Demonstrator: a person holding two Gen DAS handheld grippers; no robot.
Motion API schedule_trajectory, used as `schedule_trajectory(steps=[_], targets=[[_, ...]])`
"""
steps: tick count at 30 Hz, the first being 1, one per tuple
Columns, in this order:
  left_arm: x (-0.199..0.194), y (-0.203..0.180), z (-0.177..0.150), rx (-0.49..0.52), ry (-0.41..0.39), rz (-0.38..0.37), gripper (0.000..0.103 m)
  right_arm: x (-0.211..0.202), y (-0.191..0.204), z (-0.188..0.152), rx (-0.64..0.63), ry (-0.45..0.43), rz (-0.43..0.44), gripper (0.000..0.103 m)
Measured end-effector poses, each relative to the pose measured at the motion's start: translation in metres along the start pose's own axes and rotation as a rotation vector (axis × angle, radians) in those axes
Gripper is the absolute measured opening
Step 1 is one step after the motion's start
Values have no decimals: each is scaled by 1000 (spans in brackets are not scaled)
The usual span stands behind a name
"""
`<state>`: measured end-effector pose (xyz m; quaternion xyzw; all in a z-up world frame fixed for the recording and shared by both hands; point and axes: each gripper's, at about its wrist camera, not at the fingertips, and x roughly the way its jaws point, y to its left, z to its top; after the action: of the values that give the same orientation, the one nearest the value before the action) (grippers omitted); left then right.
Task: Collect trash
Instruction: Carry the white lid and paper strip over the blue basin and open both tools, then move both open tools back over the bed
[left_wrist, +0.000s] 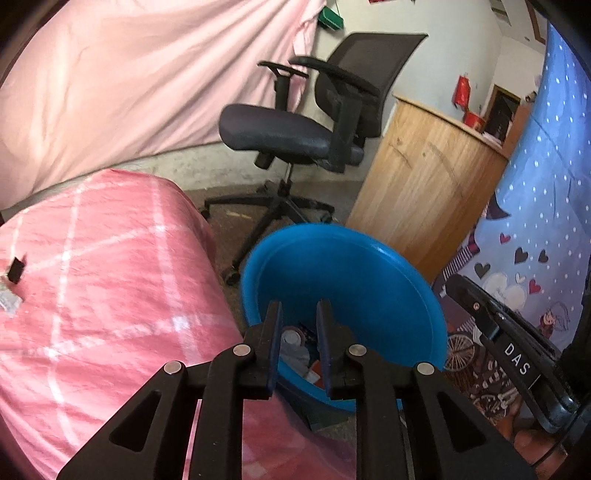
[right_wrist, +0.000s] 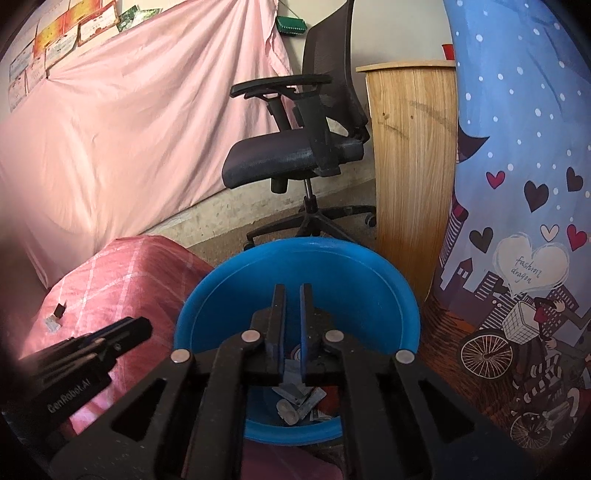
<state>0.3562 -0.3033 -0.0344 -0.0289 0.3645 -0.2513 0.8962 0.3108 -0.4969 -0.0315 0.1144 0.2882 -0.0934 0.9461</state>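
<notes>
I had both grippers poised over the blue basin (left_wrist: 347, 266), which sat on the floor just right of the bed's pink checked cover (left_wrist: 110, 280) and left of the blue printed cloth (left_wrist: 546, 192). The left gripper (left_wrist: 298, 306) stood with its jaws a little apart and nothing between them; through the gap I could see only the litter lying below. The right gripper (right_wrist: 292, 290) looked much the same, its jaws parted by a narrow slit with no scrap caught in it.

The collected trash (right_wrist: 297, 400) lay at the bottom of the basin, a small heap of grey wrappers and a few round pieces, with something red beside them. From the left wrist view the same heap showed behind the gripper's fingers (left_wrist: 273, 332), partly hidden.

Two bits remained on the bed cover, well to the left of the basin: a small black piece (left_wrist: 16, 269) and a crumpled silvery wrapper (left_wrist: 9, 301) just near of it. Both were blurred, and I could not tell what they were.

Farther off, a black office chair (left_wrist: 303, 125) stood on the floor beyond the basin, with a wooden cabinet (left_wrist: 424, 184) to its right and a pink sheet (left_wrist: 129, 81) hanging at the back left.
</notes>
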Motion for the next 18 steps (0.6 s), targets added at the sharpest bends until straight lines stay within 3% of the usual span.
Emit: schedule_trajectory(steps=[3,6,10,18], targets=[[-10,5,3,-5,-32,17,16,-3,4,2,-5,-15,4,26],[-22,10,6,-14,-74,40,17,-5,12,4,-15,-17,8,39],[-39,21,8,-37,-126,68,35,-9,23,8,-23,-43,15,55],[-79,56,11,-70,-216,164,48,-19,54,15,-47,-120,56,72]])
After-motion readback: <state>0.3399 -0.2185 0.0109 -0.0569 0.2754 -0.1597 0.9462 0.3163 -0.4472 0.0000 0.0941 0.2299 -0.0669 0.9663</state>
